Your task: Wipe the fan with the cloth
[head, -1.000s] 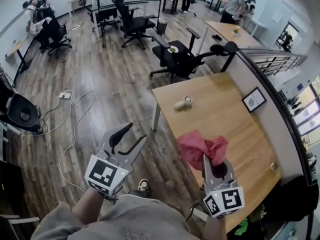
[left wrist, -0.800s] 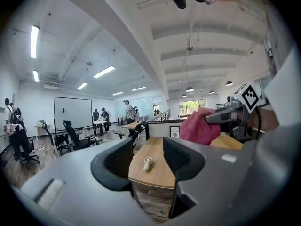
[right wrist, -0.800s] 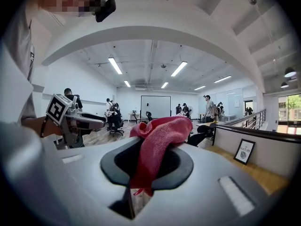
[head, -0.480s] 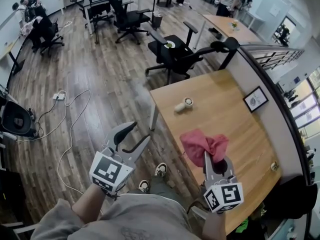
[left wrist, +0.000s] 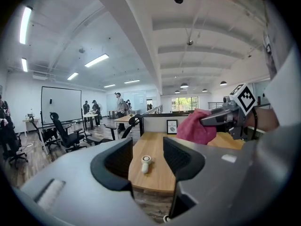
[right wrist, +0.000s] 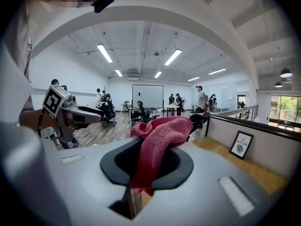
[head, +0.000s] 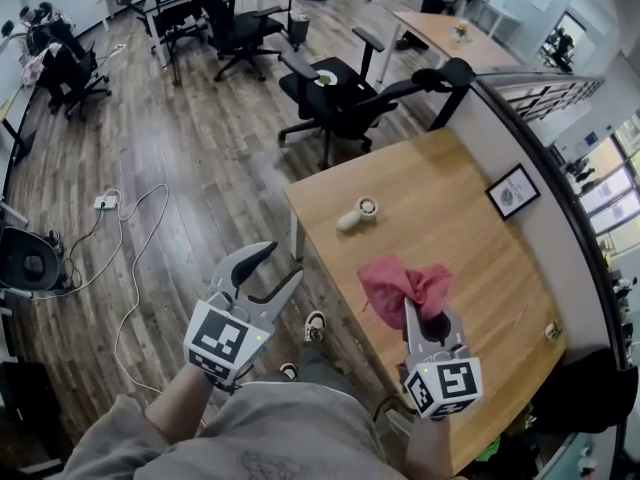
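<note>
Right tongs clamped on the red cloth, held above the wooden tabletop, lower right of the head view. Left tongs wide apart, empty, over the floor beside the tabletop's left edge. Small white fan lies near the tabletop's upper-left corner, well apart from both.

L claw wide open, empty; small white fan on wooden bench beyond; R claw gripping pink cloth.

Left claw grey, black-padded; right claw alike; black-white marker cubes
</note>
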{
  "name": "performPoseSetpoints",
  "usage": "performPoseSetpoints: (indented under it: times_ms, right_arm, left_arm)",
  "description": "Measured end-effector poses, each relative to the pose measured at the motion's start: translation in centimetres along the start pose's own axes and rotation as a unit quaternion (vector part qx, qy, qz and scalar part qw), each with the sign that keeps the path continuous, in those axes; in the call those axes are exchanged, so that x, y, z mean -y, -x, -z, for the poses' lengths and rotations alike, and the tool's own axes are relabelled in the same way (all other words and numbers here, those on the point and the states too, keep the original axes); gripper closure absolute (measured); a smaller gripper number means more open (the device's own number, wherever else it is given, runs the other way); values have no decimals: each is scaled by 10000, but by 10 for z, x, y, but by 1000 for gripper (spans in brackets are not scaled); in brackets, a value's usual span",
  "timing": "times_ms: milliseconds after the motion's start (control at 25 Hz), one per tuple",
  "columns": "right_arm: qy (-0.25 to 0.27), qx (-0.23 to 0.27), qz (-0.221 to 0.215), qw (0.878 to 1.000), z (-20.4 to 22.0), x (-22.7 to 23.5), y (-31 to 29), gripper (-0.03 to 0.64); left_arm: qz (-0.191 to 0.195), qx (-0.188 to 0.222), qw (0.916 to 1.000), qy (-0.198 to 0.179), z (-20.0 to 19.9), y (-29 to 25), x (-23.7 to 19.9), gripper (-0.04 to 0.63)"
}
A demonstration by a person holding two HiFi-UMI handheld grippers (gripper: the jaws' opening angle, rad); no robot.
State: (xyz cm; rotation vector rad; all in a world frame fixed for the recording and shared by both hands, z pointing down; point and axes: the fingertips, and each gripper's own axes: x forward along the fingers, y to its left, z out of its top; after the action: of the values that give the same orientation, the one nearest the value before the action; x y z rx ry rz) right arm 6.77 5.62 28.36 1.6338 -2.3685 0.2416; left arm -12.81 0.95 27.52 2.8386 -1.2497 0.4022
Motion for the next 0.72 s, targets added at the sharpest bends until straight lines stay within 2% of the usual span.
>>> performPoseSetpoints:
  times_ms: [240,320,440,720]
  right_arm:
    - [-217,-211,-24,9995,3,41,-46,558]
    - [-522,-263,-137,9982,9,56,-64,558]
    - [-966,-358,-292,9943,22,79,-91,558]
    - [-1063,-679,-394,9912,42,124,-146,558]
  left_arm:
    - [169,-307,9993,-117,0,-63,-15,390]
    - [222,-438,9987,-138,4,-84,-18,390]
    - [251,-521,9983,65,9,-116,-22,390]
    - [422,-983,9942,-71,35,-190,-27,381]
